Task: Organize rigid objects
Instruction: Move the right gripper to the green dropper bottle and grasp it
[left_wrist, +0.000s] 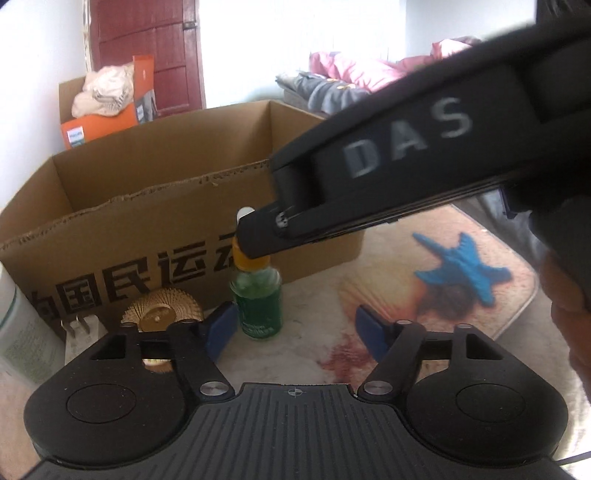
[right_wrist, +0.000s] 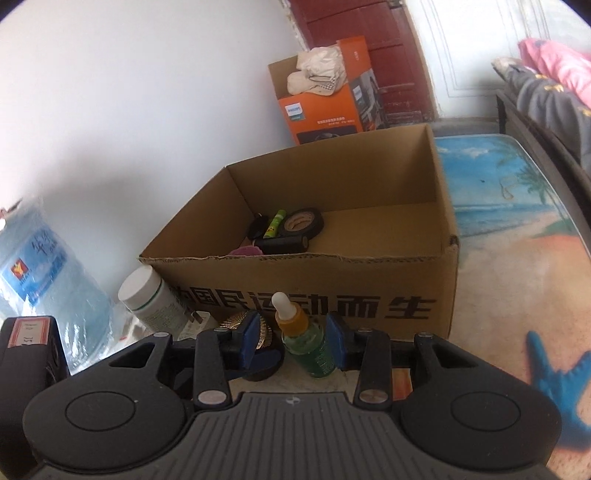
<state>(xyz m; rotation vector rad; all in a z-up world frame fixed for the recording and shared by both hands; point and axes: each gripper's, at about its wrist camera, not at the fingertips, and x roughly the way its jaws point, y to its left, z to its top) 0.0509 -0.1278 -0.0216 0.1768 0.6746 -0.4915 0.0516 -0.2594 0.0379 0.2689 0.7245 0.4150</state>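
Small glass dropper bottle (right_wrist: 308, 343) of green liquid, amber collar and white rubber bulb, upright on the desk (right_wrist: 498, 295) just in front of the cardboard box (right_wrist: 332, 299), near the middle of its printed front wall. Right gripper (right_wrist: 293, 341) around that bottle: blue padded fingers (right_wrist: 335, 332) set on either side of the glass body, spread apart, the right pad touching or nearly so, the left one clear of it; not clenched. Left gripper (left_wrist: 293, 332) low beside the same bottle (left_wrist: 256, 295), fingers (left_wrist: 221, 326) released wide, left pad just beside the glass, nothing between them. Corrugated brown box open-topped, torn rim, bold black characters on the front; inside at its left end a black tape roll (right_wrist: 301, 221), a black cylinder (right_wrist: 282, 244) and a slim green tube (right_wrist: 274, 223). Gold pleated fan-shaped disc (left_wrist: 164, 308) and white plastic jar (right_wrist: 147, 295) by the box's front left corner. Glossy beach-print desk cover with a blue starfish (left_wrist: 461, 267).
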